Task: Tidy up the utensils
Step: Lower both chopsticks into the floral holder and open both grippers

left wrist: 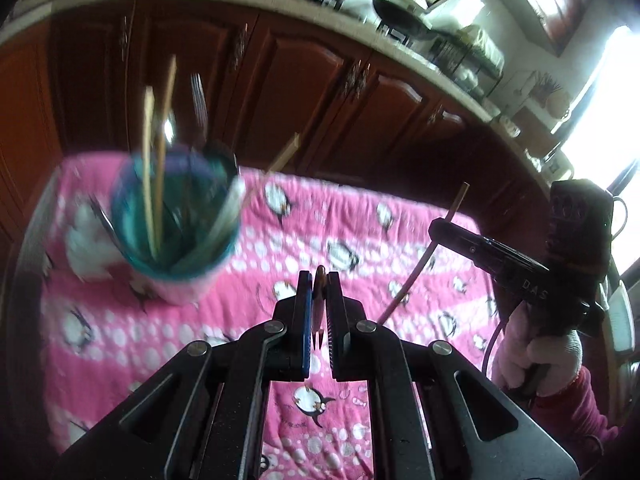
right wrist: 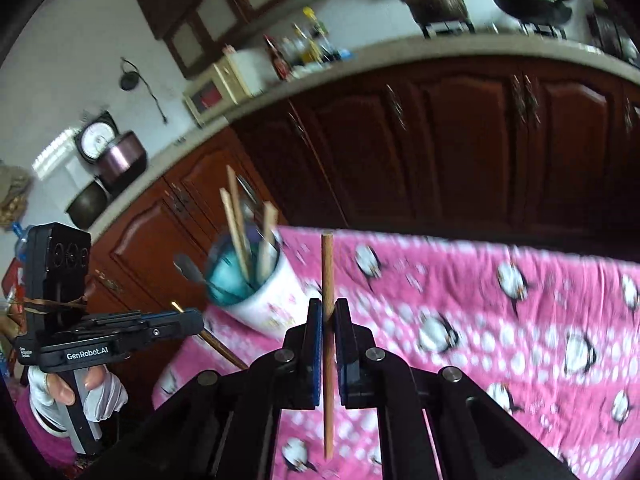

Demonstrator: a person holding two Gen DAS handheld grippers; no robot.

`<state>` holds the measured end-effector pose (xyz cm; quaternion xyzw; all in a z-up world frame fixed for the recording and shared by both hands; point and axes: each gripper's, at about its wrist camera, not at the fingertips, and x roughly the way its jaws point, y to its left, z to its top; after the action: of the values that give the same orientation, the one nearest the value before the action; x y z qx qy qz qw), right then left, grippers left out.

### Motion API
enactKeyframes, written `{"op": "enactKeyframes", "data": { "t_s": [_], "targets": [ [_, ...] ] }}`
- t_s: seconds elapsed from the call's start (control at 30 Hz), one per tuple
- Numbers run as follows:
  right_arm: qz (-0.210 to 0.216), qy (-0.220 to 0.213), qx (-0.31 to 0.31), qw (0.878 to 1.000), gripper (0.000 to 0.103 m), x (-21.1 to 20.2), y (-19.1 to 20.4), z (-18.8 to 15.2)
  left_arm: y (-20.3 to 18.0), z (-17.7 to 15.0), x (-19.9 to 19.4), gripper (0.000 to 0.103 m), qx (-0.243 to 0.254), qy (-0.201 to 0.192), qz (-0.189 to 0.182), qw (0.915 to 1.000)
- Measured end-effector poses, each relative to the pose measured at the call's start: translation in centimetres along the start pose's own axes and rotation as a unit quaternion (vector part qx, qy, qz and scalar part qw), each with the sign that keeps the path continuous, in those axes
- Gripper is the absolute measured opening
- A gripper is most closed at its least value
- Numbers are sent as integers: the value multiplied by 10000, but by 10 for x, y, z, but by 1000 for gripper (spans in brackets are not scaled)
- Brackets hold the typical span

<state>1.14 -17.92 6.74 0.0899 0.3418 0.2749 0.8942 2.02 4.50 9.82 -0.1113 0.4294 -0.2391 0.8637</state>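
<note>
Chopsticks are standing in the cup on the pink penguin cloth in the left wrist view, while the left tool is gripping a thin brown utensil. Through the right wrist view, the right tool is clamping an upright chopstick just beside the cup.

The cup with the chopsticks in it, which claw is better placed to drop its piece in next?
Probably the left claw: the cup sits just ahead on its side. The right claw, shut on a chopstick, is farther across the cloth.
</note>
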Motion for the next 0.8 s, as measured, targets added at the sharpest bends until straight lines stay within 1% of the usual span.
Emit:
{"op": "enactKeyframes", "data": {
  "t_s": [0.13,0.17,0.23,0.3,0.37,0.43,0.57,0.7,0.8],
  "targets": [
    [299,-370,-204,9987,5,-12,32,38,6,36,-48,5,82,-412,83,9991],
    [328,-464,-260,9980,5,-16,39,47,8,42,-53,5,91,-485,125,9987],
    [399,-681,-368,9962,5,-18,56,65,15,61,-69,5,156,-724,362,9966],
    [418,-835,-447,9946,5,-16,71,80,27,75,-76,5,134,-823,543,9950],
    [403,-945,-533,9933,5,-7,87,92,37,85,-75,5,95,-856,684,9939],
    [365,-1008,-603,9924,5,7,98,102,51,95,-65,5,67,-812,883,9928],
    [142,-986,-835,9915,5,43,113,110,71,98,-37,5,169,-626,1289,9895],
    [102,-841,-860,9927,5,81,116,103,92,91,-6,5,50,-392,1372,9898],
    [65,-684,-835,9941,5,104,112,92,103,85,8,5,-14,-258,1393,9899]
  ]
}}
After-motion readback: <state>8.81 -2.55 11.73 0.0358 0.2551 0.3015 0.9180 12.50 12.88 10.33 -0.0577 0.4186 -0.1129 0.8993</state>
